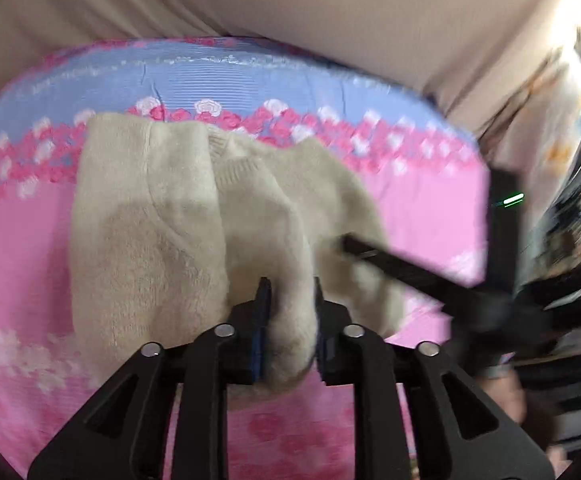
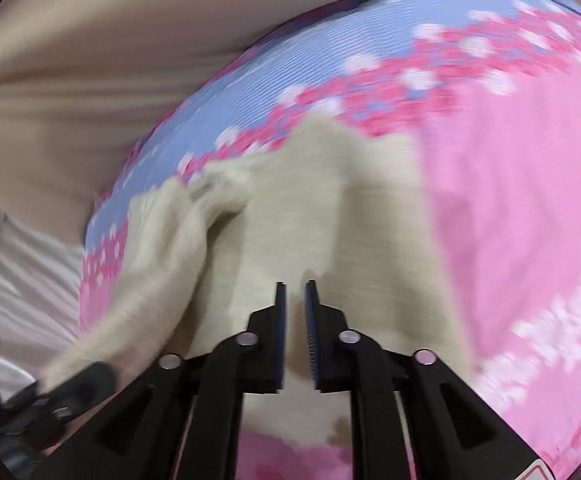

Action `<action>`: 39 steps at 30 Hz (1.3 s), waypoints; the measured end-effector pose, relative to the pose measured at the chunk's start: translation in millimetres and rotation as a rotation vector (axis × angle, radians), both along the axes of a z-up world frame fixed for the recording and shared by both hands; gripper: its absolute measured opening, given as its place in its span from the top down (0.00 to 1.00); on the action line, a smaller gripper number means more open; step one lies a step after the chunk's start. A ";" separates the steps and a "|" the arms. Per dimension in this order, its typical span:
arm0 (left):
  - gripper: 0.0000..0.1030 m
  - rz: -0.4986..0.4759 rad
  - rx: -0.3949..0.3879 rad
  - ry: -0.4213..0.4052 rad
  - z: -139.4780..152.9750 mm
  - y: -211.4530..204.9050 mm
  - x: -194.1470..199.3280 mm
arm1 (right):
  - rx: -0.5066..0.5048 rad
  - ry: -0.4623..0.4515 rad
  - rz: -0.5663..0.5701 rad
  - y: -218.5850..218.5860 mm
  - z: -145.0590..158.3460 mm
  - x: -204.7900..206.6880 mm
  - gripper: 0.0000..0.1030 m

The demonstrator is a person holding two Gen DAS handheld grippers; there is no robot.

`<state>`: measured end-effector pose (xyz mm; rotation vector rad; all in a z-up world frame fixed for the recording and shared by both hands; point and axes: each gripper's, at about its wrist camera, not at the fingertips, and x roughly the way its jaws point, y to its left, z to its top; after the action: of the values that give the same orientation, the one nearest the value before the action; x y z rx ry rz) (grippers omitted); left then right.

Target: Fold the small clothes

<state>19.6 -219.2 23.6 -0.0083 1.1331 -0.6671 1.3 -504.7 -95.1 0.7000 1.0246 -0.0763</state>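
A small cream knit garment [image 1: 162, 232] lies on a pink and blue flowered sheet [image 1: 430, 216]. My left gripper [image 1: 290, 292] is shut on a bunched fold of the garment and holds it up. The right gripper's fingers [image 1: 370, 254] reach into the garment from the right in the left wrist view. In the right wrist view my right gripper [image 2: 295, 286] hovers over the garment [image 2: 330, 208], its jaws a narrow gap apart with nothing between them. The left gripper [image 2: 74, 384] shows at the lower left, holding the cloth edge.
The sheet [image 2: 510, 200] covers a bed with a beige wall or headboard [image 1: 290, 0] behind it. A striped beige cloth [image 2: 22, 280] lies past the bed's left edge. Patterned fabric [image 1: 570, 220] sits at the right.
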 end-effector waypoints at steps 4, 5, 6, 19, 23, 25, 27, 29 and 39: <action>0.61 -0.019 0.075 -0.032 -4.1 -4.9 -10.5 | 0.028 -0.015 -0.023 -5.7 6.5 -17.8 0.66; 0.52 -0.017 0.089 -0.040 -4.4 -5.7 -12.7 | 0.033 -0.013 -0.021 0.8 6.7 -19.1 0.63; 0.41 -0.010 0.099 -0.044 -3.9 -5.3 -14.3 | 0.040 -0.011 -0.017 3.4 7.2 -20.2 0.60; 0.22 0.021 0.059 -0.028 0.7 51.2 -37.0 | 0.184 0.031 0.008 32.2 10.2 4.2 0.31; 0.15 0.139 0.054 0.013 -7.4 102.8 -34.0 | 0.217 0.073 0.044 48.8 -0.8 25.7 0.31; 0.15 0.205 0.032 0.042 -12.2 130.2 -30.7 | 0.209 0.099 0.068 61.9 -5.1 36.5 0.31; 0.15 0.284 -0.021 0.071 -16.9 162.8 -29.0 | 0.202 0.120 0.109 79.9 -8.2 47.7 0.31; 0.15 0.351 -0.034 0.086 -21.7 188.0 -29.0 | 0.204 0.145 0.148 98.5 -12.3 59.9 0.30; 0.15 0.503 -0.055 0.136 -41.5 251.5 -34.4 | 0.142 0.218 0.298 176.6 -2.4 122.1 0.24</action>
<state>-14.7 32.3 -17.9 -0.3786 1.1825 -0.2492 123.4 -328.1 -97.5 0.6698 1.3435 0.1840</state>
